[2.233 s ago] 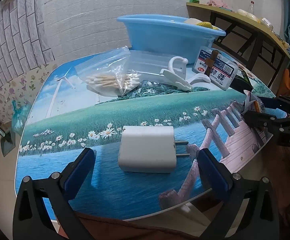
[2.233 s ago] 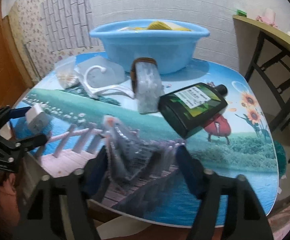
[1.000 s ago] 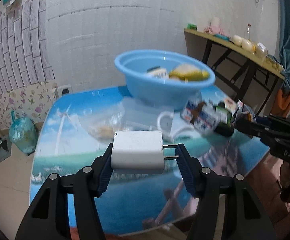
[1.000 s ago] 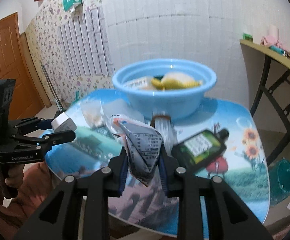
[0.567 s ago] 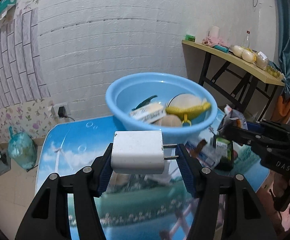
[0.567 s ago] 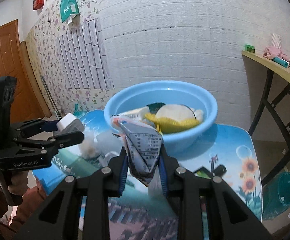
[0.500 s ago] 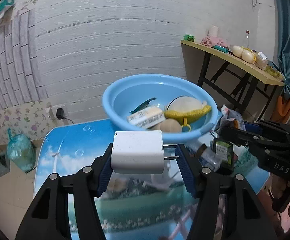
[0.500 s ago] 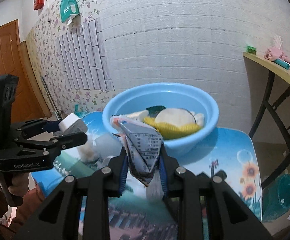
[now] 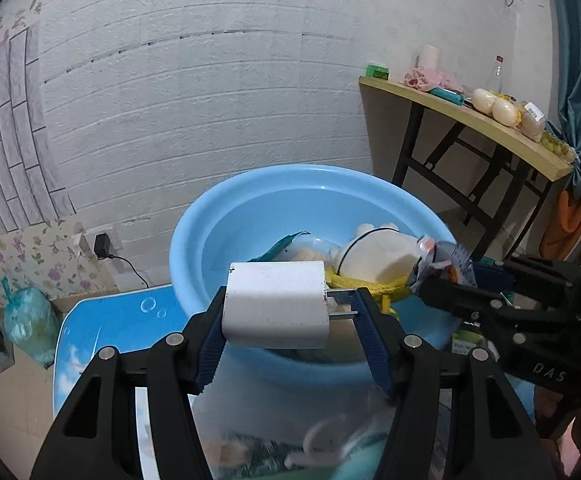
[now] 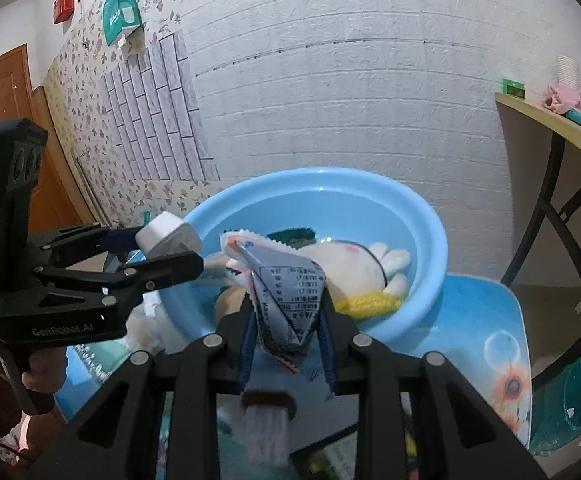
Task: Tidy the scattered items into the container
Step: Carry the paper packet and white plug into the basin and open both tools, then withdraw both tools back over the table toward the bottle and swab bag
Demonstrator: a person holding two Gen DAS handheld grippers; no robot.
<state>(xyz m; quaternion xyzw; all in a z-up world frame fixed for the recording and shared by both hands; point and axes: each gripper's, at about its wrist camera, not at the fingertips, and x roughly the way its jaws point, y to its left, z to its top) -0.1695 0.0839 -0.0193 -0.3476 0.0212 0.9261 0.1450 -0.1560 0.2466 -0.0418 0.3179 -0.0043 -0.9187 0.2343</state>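
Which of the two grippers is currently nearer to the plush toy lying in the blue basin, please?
Right, though only slightly. The right gripper holds its snack packet just in front of the plush toy; the left gripper, holding the charger, is at the basin's opposite side.

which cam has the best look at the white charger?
Left wrist: the white charger sits centred and close between the left gripper pads, body and prongs both visible. Right wrist shows it only small at left, seen obliquely, prongs hidden, near the blue basin rim.
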